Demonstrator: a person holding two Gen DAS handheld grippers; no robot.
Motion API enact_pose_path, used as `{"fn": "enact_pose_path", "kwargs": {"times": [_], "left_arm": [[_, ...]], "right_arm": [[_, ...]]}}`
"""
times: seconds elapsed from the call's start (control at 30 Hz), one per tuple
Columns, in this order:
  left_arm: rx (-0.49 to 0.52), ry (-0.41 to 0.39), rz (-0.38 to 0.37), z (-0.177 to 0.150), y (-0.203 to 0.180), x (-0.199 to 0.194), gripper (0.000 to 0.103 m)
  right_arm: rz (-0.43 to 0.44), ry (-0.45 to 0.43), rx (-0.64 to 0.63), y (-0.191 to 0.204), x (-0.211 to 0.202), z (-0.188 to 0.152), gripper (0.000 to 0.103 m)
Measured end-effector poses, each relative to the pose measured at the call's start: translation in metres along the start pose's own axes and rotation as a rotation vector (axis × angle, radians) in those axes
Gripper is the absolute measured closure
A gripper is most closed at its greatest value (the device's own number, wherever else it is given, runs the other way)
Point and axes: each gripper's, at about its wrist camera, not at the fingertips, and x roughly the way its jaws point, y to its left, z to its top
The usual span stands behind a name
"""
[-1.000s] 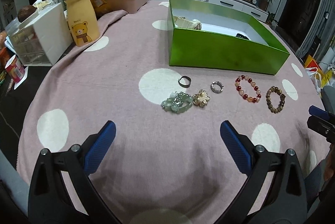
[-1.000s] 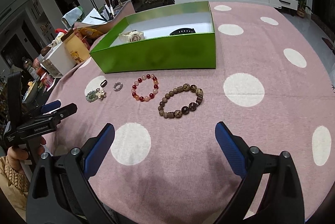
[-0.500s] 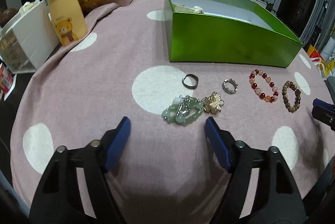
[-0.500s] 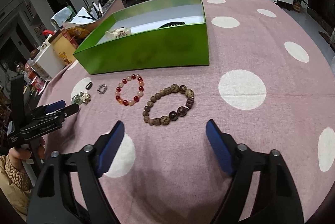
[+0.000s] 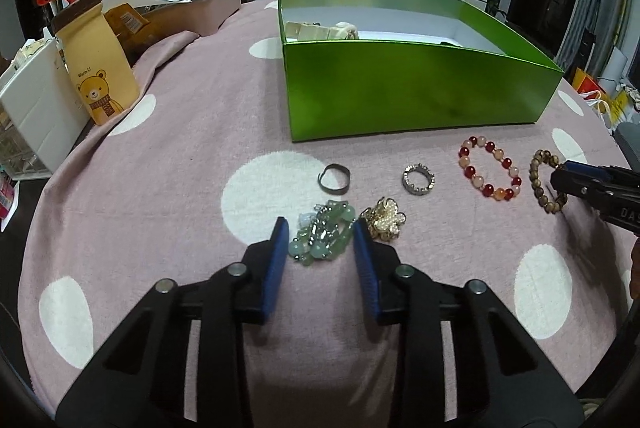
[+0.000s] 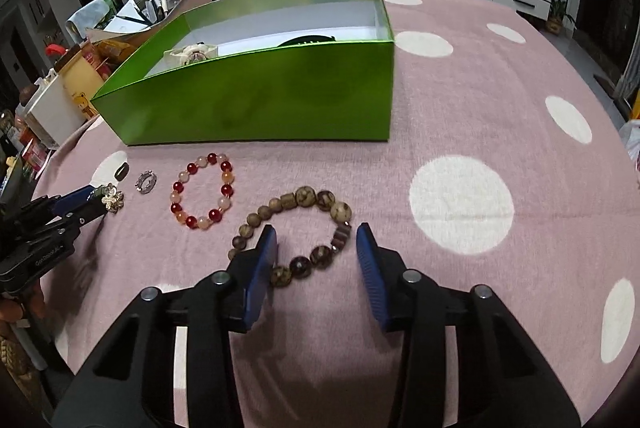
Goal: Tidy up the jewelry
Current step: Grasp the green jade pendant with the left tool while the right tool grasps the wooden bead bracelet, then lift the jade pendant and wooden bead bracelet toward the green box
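Both my tools have dropped from wide open and are closing. The left tool (image 5: 318, 242) brackets the green bead cluster (image 5: 323, 238), the right tool (image 6: 316, 248) the near arc of the brown bracelet (image 6: 294, 234) (neither gripped yet); lifting into the green box (image 6: 256, 108) looks next.

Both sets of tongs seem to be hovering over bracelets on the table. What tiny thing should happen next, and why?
Probably finish closing, then lift. The left tongs are closing around the green bead bracelet, the right tongs around the brown bead bracelet; both bracelets lie on the cloth, outside the green box.

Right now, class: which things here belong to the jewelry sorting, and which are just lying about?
Job: green bead bracelet, brown bead bracelet, red bead bracelet, gold flower brooch, two rings, green box.

Lying about: bear carton, pen holder, white drawers.
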Motion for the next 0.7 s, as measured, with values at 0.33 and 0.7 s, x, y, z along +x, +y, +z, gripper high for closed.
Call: {"fn": "enact_pose_path", "kwargs": {"times": [0.33,0.7], "left_arm": [[-0.041,0.0,-0.036,-0.001,0.006,-0.002,0.088],[-0.074,-0.025,-0.043,0.003,0.01,-0.018,0.089]], "right_arm": [[-0.029,-0.015,-0.03,0.001,0.003,0.002,0.093],[0.005,-0.064,-0.032,0.004,-0.018,0.005,0.097]]}}
